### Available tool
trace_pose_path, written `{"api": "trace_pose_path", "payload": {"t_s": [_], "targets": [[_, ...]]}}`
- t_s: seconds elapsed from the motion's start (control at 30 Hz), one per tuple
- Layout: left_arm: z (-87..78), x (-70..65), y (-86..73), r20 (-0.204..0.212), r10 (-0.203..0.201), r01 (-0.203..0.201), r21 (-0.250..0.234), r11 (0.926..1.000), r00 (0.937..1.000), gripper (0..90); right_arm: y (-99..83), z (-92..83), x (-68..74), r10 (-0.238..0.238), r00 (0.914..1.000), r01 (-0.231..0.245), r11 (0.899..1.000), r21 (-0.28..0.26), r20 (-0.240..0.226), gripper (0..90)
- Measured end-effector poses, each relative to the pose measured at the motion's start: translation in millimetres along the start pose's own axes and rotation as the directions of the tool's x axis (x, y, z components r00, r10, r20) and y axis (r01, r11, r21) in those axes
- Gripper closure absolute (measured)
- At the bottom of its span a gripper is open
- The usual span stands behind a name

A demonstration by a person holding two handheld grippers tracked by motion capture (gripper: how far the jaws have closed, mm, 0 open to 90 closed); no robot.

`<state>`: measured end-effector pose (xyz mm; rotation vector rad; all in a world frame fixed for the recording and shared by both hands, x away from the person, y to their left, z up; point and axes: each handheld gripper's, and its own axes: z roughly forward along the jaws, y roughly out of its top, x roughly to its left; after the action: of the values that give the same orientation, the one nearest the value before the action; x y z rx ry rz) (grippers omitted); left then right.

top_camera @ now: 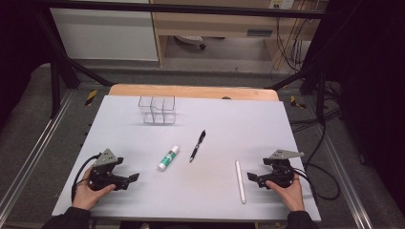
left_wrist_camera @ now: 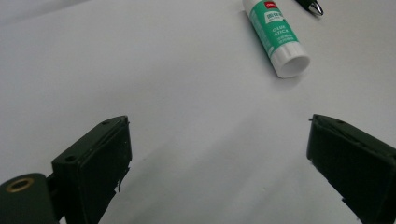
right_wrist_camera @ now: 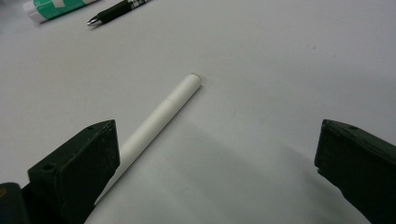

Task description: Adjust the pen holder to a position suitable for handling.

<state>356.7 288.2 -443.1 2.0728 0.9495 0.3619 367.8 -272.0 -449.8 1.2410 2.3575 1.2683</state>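
Two grippers low over the pale grey table [top_camera: 267, 129], jaws wide apart, empty.
Left gripper [top_camera: 134, 177] near green-and-white glue stick [top_camera: 168, 158]; right gripper [top_camera: 250, 177] just beside slim white pen [top_camera: 240, 182].

From my right gripper view, the frame edge cut off the glue stick [right_wrist_camera: 53, 9] and black pen [right_wrist_camera: 116, 11].

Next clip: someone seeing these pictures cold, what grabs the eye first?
Probably the two black grippers, left gripper and right gripper, held low at the table's near corners with jaws wide open and holding nothing. Between them three small things lie in a loose row: a green-and-white glue stick, a black pen and a white pen just beside the right gripper. Farther back stands a clear compartmented organizer.
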Motion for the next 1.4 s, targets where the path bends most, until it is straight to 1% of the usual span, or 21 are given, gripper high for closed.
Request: {"api": "trace_pose_path", "payload": {"t_s": [0.33,0.63,0.67,0.93,1.03,1.17,1.23,1.4], "targets": [[0.3,-2.1,3.6,0.008,0.010,-0.010,0.002,0.9999,0.9999,6.3,0.0,-0.5,0.7,0.002,1.0000,-0.002,1.000,0.007,0.000,0.7],[-1.4,-2.2,12.0,0.011,0.027,-0.027,0.005,0.9996,0.9996,6.2,-0.1,-0.9,0.7,-0.006,1.0000,0.006,1.000,0.009,0.006,0.7],[-1.5,-2.4,13.0,0.013,0.031,-0.031,0.007,0.9995,0.9994,6.2,-0.4,-0.6,0.5,-0.012,0.9999,0.012,1.000,0.012,0.010,0.7],[-1.9,-3.3,23.6,0.011,0.071,-0.072,0.016,0.9973,0.9974,6.2,-0.5,0.2,1.1,-0.009,0.9999,0.009,1.000,0.019,0.012,0.7],[-0.4,-2.3,28.5,0.000,0.103,-0.103,0.028,0.9943,0.9947,6.2,-0.4,0.1,0.8,-0.013,0.9998,0.012,1.000,0.020,0.015,0.7],[1.0,0.1,36.9,-0.022,0.152,-0.151,0.042,0.9876,0.9881,6.2,-0.3,-0.1,0.8,-0.013,0.9998,0.012,1.000,0.020,0.016,0.7],[1.0,1.1,41.2,-0.037,0.184,-0.183,0.038,0.9824,0.9822,6.2,-0.3,-0.1,0.8,-0.013,0.9998,0.013,1.000,0.021,0.015,0.7],[0.9,3.1,52.0,-0.060,0.239,-0.237,0.034,0.9708,0.9691,6.2,-0.3,-0.2,0.8,-0.014,0.9998,0.013,1.000,0.021,0.017,0.7]]}}
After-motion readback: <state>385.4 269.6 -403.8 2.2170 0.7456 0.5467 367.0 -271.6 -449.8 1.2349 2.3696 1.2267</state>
